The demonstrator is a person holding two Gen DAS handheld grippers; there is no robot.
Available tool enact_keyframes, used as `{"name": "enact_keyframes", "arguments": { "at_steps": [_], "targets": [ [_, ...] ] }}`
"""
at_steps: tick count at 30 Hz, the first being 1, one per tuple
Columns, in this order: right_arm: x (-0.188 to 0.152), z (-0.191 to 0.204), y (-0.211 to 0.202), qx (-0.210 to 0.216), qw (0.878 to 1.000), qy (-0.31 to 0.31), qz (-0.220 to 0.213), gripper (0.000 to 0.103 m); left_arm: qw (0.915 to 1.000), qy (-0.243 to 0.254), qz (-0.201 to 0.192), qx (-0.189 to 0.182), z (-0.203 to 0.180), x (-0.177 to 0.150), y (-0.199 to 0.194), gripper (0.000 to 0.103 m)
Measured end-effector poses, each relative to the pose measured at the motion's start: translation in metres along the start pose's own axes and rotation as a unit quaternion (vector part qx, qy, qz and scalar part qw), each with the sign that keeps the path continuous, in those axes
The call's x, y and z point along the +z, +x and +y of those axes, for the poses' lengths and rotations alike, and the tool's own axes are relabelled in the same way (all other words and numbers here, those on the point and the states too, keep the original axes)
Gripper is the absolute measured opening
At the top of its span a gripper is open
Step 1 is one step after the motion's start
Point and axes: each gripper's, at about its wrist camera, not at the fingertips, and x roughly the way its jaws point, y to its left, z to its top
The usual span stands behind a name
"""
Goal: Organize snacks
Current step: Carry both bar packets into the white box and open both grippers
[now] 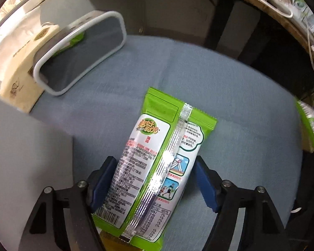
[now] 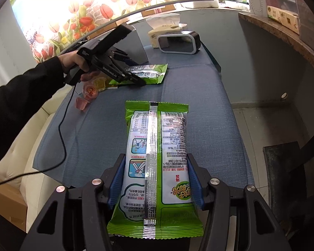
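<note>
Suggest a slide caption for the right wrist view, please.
Right gripper clamps a green snack packet above the blue table.

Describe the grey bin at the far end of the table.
The bin is a dark grey, rounded-rectangular box with a pale rim, plastic by its look. It lies on its side on the blue-grey cloth, opening facing the cameras. A green packet shows inside at one end. A tissue box sits right behind it.

Snack packet between right jaws; second packet between left jaws on bench; bin beyond; jelly cups left.
</note>
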Motion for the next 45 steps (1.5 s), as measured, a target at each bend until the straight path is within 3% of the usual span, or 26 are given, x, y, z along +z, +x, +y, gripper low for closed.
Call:
{"name": "enact_keyframes", "arguments": {
  "at_steps": [4, 8, 12, 14, 16, 18, 20, 21, 26, 30, 33, 36, 40, 45],
  "targets": [
    [0.001, 0.003, -0.003, 0.001, 1.000, -0.006, -0.007, 0.060, 0.9992, 0.001, -0.010, 0.038, -0.010, 0.002, -0.008, 0.077],
    [0.002, 0.006, -0.007, 0.005, 1.000, -0.010, -0.014, 0.060, 0.9963, -0.028, -0.057, 0.057, -0.018, 0.006, -0.035, 0.077],
    [0.003, 0.010, -0.012, 0.007, 1.000, -0.012, -0.023, 0.060, 0.9841, -0.086, -0.121, 0.097, -0.033, 0.003, -0.072, 0.077],
    [0.006, 0.013, -0.014, 0.009, 1.000, -0.012, -0.028, 0.060, 0.9706, -0.138, -0.166, 0.107, -0.044, -0.007, -0.095, 0.077],
    [0.010, 0.015, -0.016, 0.010, 0.999, -0.014, -0.035, 0.060, 0.9512, -0.192, -0.199, 0.136, -0.046, -0.019, -0.125, 0.077],
    [0.017, 0.019, -0.016, 0.011, 0.999, -0.021, -0.041, 0.060, 0.9277, -0.246, -0.217, 0.178, -0.057, -0.038, -0.150, 0.077],
    [0.025, 0.023, -0.015, 0.012, 0.998, -0.032, -0.047, 0.060, 0.9054, -0.287, -0.243, 0.197, -0.073, -0.060, -0.175, 0.078],
    [0.031, 0.026, -0.014, 0.013, 0.998, -0.039, -0.050, 0.060, 0.8892, -0.312, -0.259, 0.211, -0.082, -0.073, -0.188, 0.078],
    [0.068, 0.048, -0.003, 0.030, 0.994, -0.071, -0.072, 0.060, 0.8359, -0.422, -0.275, 0.218, -0.103, -0.134, -0.225, 0.078],
    [0.107, 0.067, 0.018, 0.045, 0.991, -0.089, -0.086, 0.060, 0.7984, -0.472, -0.290, 0.236, -0.107, -0.168, -0.242, 0.078],
    [0.140, 0.083, 0.039, 0.047, 0.989, -0.107, -0.090, 0.060, 0.7836, -0.488, -0.297, 0.245, -0.092, -0.182, -0.248, 0.078],
    [0.172, 0.100, 0.058, 0.056, 0.988, -0.116, -0.088, 0.060, 0.7742, -0.492, -0.307, 0.252, -0.077, -0.195, -0.246, 0.078],
    [0.218, 0.119, 0.080, 0.052, 0.987, -0.118, -0.094, 0.060, 0.7586, -0.511, -0.315, 0.253, -0.034, -0.198, -0.248, 0.078],
    [0.277, 0.137, 0.108, 0.044, 0.987, -0.123, -0.091, 0.060, 0.7545, -0.520, -0.318, 0.244, 0.016, -0.190, -0.246, 0.078]
  ]
}}
